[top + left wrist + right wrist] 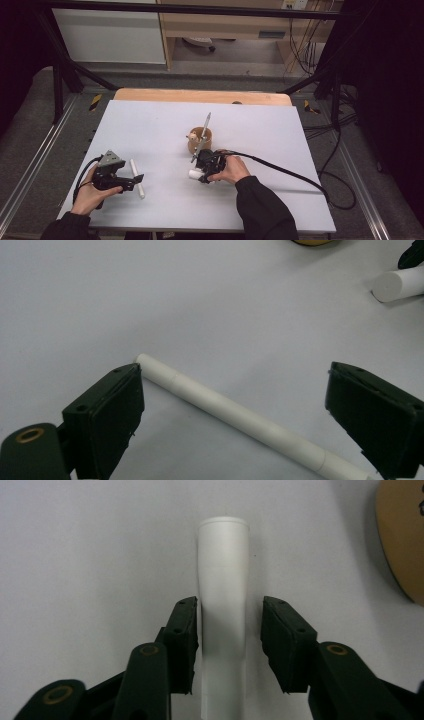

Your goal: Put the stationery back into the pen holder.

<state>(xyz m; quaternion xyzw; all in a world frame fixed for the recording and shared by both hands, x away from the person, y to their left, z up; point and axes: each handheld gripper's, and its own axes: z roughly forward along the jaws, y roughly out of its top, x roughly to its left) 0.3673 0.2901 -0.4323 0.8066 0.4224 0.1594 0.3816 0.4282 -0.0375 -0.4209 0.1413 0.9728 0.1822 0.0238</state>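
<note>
Closing on the short white tube (pixel 222 595), the right tool (pixel 230 645) straddles it with a jaw on each side; one pad looks about to touch the tube's side while the other stands clear, so nothing is gripped yet. The tube lies flat on the white surface (pixel 150 125), just in front of the wooden cup (pixel 200 140) that holds a thin metal rod (pixel 201 137) leaning out of it. To do this well, the hand should centre the jaws so both pads meet the tube together, otherwise the round body will likely roll or skid sideways. Gripping near the middle rather than the end should keep it from tipping once lifted, and the squeeze ought to be firm but gentle, since a smooth cylinder may squirt out. The left tool (pixel 235 415) rests with its jaws spread wide over a long thin white stick (pixel 235 415) that lies slantwise between them, untouched. Keeping that hand quiet avoids nudging the stick, and the right hand's cable (pixel 280 170) should stay clear of the cup
</note>
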